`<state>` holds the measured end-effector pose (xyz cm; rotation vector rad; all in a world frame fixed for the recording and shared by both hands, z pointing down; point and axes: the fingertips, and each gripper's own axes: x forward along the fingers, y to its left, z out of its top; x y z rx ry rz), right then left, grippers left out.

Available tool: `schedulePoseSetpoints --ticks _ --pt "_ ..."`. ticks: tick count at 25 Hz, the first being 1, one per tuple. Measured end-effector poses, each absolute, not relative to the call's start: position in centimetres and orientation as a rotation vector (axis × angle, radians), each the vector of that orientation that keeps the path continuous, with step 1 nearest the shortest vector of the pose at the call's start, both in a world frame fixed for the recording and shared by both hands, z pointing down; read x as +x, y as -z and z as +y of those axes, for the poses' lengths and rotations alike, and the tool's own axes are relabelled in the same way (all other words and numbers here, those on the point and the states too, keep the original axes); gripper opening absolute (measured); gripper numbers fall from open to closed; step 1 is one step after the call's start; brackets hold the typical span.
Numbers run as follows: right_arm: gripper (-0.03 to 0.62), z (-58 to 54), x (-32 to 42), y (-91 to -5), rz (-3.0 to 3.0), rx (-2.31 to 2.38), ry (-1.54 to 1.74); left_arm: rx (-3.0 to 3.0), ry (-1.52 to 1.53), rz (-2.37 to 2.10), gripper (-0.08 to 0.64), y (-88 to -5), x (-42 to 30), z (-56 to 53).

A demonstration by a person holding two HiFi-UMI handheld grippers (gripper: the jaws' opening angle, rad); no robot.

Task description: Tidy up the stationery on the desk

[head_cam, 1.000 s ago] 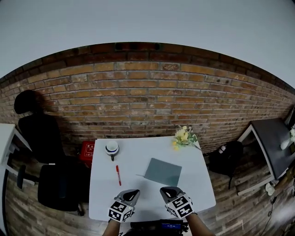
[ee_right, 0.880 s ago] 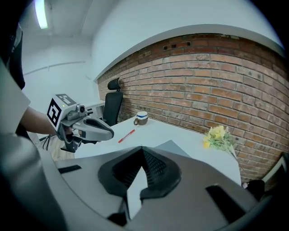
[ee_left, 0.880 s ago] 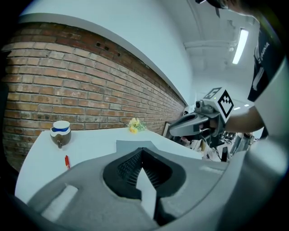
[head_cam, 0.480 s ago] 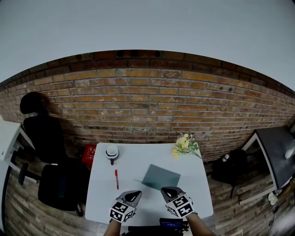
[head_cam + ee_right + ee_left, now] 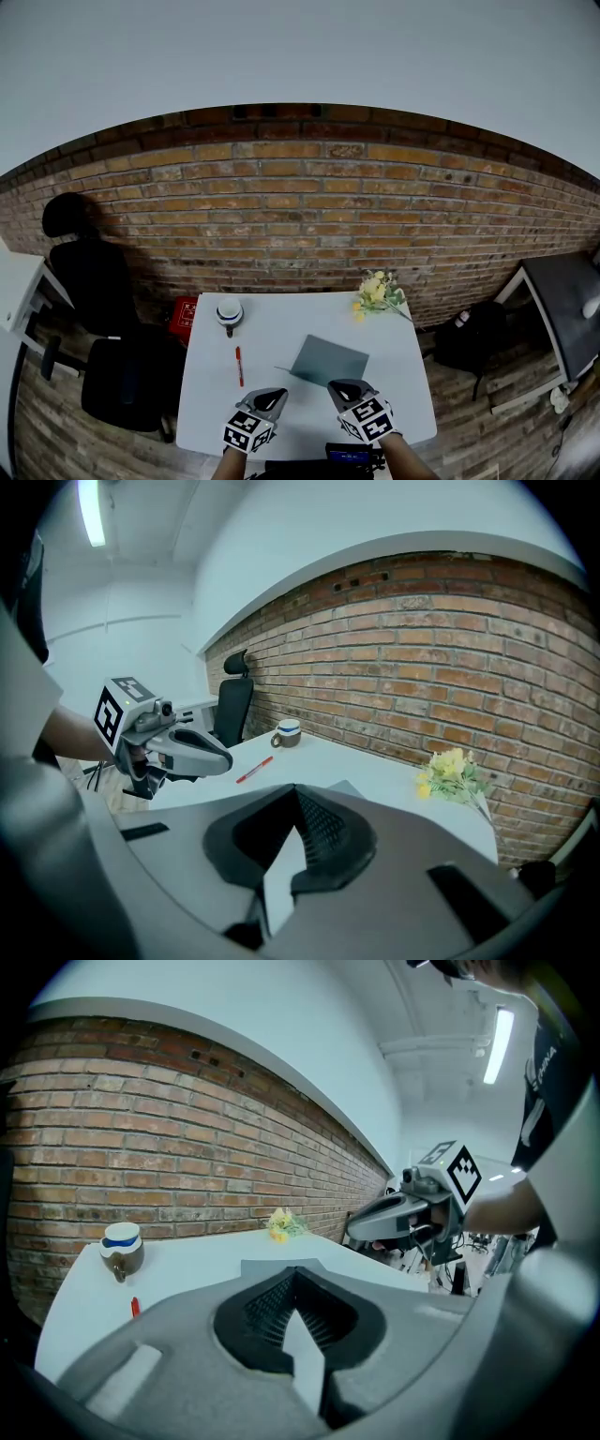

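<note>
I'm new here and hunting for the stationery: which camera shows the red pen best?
The head view: the red pen lies full-length on the table, seen from above, unobstructed. The right gripper view also shows the pen whole, at a low slant. The left gripper view shows only a red stub behind the left gripper.

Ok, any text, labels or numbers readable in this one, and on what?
Nothing can be read.
White print on the red box beside the desk: too small to read.
White lettering on the person's shirt: too blurred.
Cubes of the left gripper and right gripper: square markers only, no words.
</note>
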<state>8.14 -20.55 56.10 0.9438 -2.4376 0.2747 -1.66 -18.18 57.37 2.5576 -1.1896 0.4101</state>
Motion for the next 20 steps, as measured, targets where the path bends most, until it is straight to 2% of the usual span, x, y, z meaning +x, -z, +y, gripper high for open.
schedulePoseSetpoints --ticks 20 --pt "0.009 -21.2 9.4 -57.8 -2.405 0.818 -0.286 2.505 -0.377 -1.124 0.006 -58.0 0.0 -19.2"
